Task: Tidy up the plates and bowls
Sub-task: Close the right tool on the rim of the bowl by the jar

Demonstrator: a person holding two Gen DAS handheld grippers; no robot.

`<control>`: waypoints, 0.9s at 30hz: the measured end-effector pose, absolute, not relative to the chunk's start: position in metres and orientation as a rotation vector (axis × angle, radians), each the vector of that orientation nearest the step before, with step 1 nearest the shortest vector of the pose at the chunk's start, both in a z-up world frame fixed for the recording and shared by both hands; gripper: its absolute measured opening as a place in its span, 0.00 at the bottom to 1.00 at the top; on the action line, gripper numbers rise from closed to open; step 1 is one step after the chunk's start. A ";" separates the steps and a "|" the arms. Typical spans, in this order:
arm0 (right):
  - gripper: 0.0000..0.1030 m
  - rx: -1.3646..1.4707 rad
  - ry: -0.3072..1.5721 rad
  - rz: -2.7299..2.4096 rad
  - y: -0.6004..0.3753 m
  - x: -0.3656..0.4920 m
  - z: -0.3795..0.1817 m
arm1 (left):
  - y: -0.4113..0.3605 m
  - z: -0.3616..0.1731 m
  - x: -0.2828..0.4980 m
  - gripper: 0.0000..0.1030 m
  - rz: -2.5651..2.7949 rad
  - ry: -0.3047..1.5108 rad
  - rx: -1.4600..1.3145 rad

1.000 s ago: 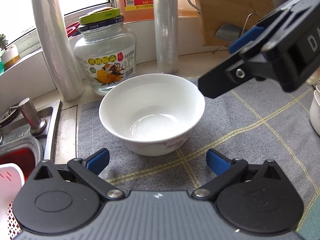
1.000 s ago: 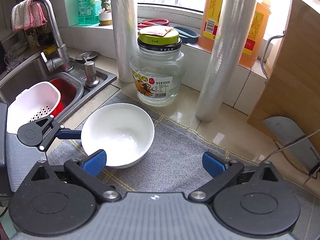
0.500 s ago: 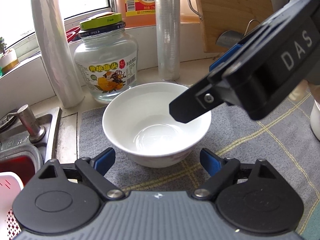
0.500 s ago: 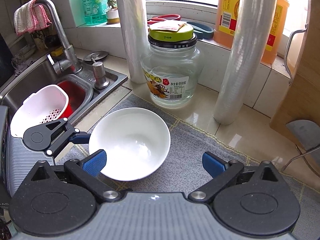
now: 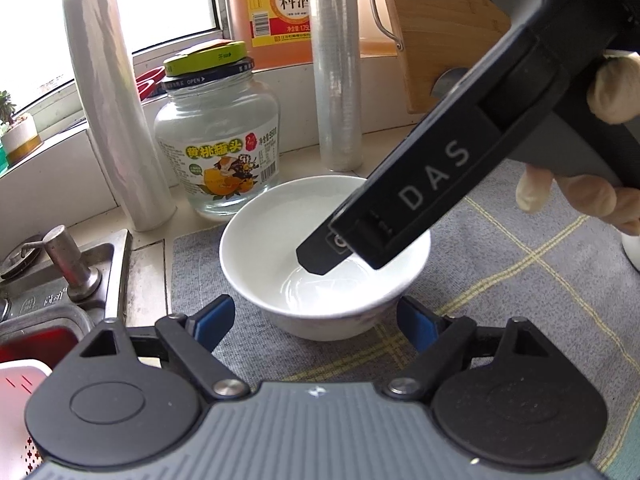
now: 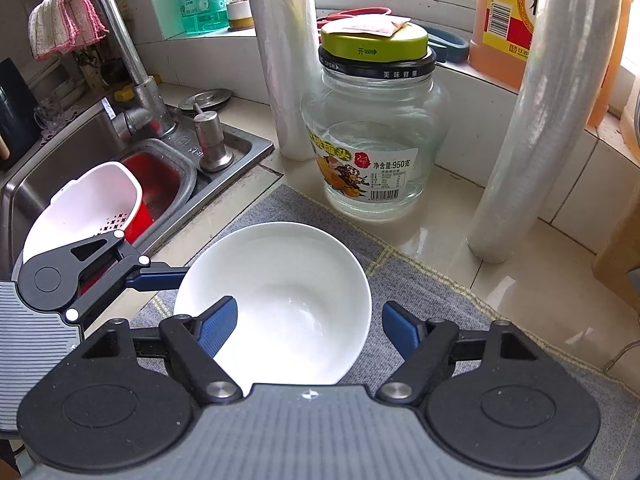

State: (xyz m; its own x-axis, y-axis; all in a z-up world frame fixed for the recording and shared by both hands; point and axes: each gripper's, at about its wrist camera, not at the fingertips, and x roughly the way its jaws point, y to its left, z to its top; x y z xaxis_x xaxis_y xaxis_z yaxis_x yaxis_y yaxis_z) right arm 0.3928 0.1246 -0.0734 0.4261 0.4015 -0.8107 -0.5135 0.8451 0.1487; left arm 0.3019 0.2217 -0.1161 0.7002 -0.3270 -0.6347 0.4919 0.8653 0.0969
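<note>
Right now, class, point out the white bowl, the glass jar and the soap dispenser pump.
white bowl [image 6: 288, 280]: right wrist view, inner wall.
glass jar [image 6: 372, 128]: right wrist view, clear body above label.
soap dispenser pump [image 6: 210, 136]: right wrist view, metal stem.

We lose the bowl [image 5: 276, 240] far rim behind the right gripper [image 5: 320, 260]; orange bottle [image 6: 504, 20] top cut off, upper right; jar [image 6: 372, 152] print unreadable.

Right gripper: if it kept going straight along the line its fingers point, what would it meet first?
Most likely the white bowl. The right gripper angles down at it, jaws closing, one finger over the bowl's inside and the other outside the rim. It would probably meet the bowl's wall or rim; depth is unclear.
</note>
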 end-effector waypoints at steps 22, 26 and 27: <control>0.70 -0.135 0.989 0.607 0.127 0.406 -0.078 | 0.234 -0.112 0.304 0.81 -0.580 0.625 0.254; 0.70 -0.132 0.987 0.625 0.128 0.406 -0.077 | 0.238 -0.114 0.307 0.81 -0.601 0.631 0.228; 0.70 -0.132 0.986 0.632 0.129 0.405 -0.076 | 0.238 -0.115 0.308 0.81 -0.605 0.635 0.226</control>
State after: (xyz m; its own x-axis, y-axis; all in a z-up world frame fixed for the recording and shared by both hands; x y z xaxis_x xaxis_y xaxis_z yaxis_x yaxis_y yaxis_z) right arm 0.4053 0.1289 -0.0764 0.3904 0.4377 -0.8099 -0.5531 0.8148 0.1737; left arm 0.3075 0.2376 -0.1146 0.6411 -0.4588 -0.6153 0.5926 0.8053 0.0170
